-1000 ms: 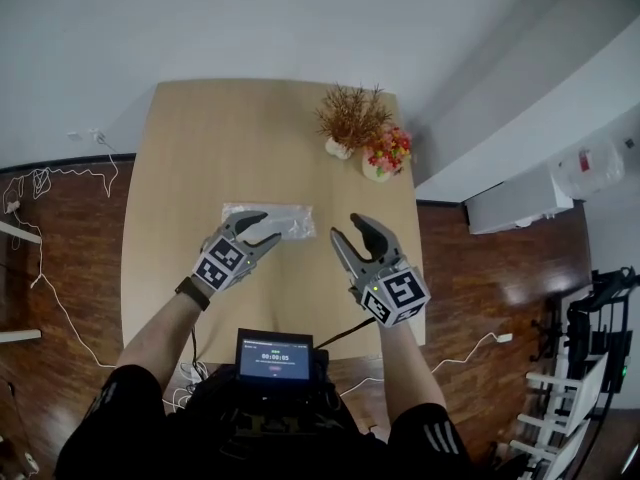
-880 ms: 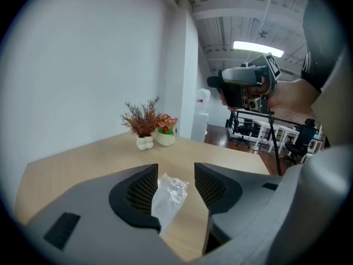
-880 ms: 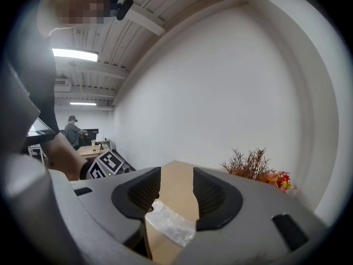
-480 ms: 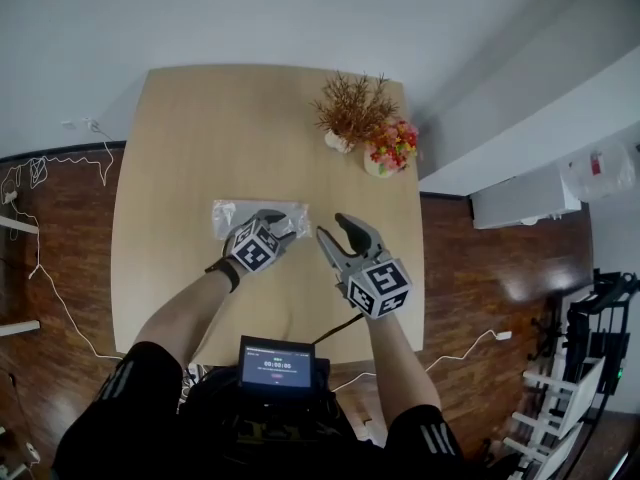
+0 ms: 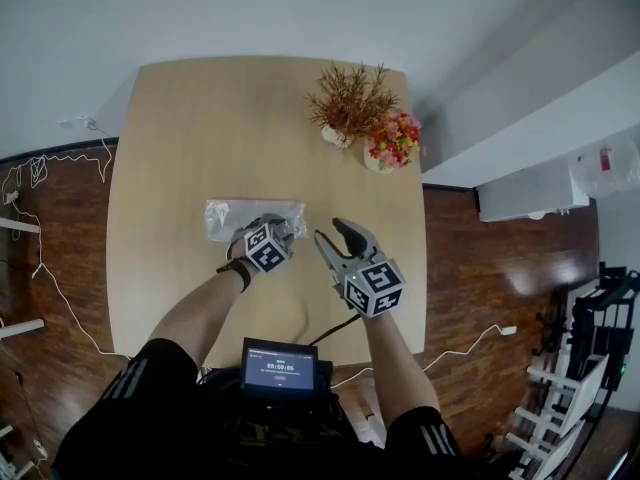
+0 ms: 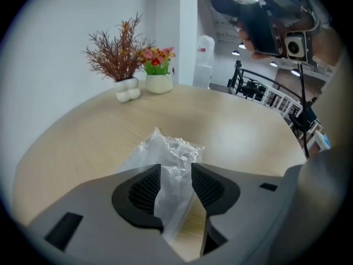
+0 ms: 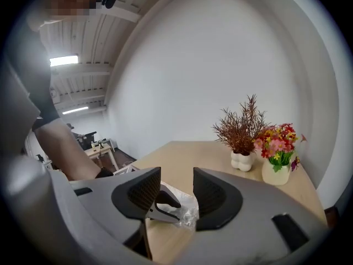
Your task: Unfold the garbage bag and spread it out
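Observation:
The garbage bag [image 5: 235, 215] is a folded clear plastic strip lying on the wooden table [image 5: 180, 128]. My left gripper [image 5: 280, 225] is down on the bag's right end. In the left gripper view its jaws are closing, with a bunched ridge of the bag [image 6: 174, 159] standing up between the pads [image 6: 144, 187]; it is not pinched flat. My right gripper [image 5: 331, 232] hovers just right of the bag, open, with nothing between its fingers. The right gripper view shows the bag's end [image 7: 186, 206] and a left gripper finger [image 7: 161, 199] beyond its jaws.
A dried plant in a white vase [image 5: 345, 103] and a pot of red and yellow flowers [image 5: 390, 146] stand at the table's far right. A small screen [image 5: 278, 368] sits at the person's waist. Cables [image 5: 40, 178] lie on the wooden floor to the left.
My left gripper has moved right and forward onto the bag's right end, and its jaws have narrowed around the plastic. The right gripper has drifted slightly left.

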Available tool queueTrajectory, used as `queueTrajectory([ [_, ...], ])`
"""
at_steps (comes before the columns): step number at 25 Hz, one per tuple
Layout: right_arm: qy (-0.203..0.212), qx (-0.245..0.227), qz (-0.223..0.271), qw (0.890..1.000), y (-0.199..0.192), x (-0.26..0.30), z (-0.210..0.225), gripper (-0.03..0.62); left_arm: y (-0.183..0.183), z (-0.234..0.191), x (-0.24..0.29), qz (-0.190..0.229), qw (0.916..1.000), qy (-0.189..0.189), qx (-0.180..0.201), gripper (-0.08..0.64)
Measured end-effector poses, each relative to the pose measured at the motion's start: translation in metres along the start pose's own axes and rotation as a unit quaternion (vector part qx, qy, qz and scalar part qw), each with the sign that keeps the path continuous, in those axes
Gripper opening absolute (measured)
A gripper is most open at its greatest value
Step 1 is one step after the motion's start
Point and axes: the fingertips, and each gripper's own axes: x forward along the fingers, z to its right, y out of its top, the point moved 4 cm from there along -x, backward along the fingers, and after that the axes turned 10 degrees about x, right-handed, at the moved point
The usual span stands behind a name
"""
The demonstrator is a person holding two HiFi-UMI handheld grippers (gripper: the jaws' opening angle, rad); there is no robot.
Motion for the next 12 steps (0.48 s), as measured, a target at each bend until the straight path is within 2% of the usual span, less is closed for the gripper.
queueTrajectory([
  [6, 0.004, 0.013, -0.007, 1.000, -0.010, 0.003, 0.005, 0.199, -0.002, 0.003, 0.006, -0.004, 0.9997, -0.012, -0.021, 0.161],
  [12, 0.011, 0.020, -0.013, 1.000, -0.018, 0.004, 0.005, 0.199, 0.000, 0.005, 0.004, 0.011, 0.9982, -0.014, -0.058, 0.070],
])
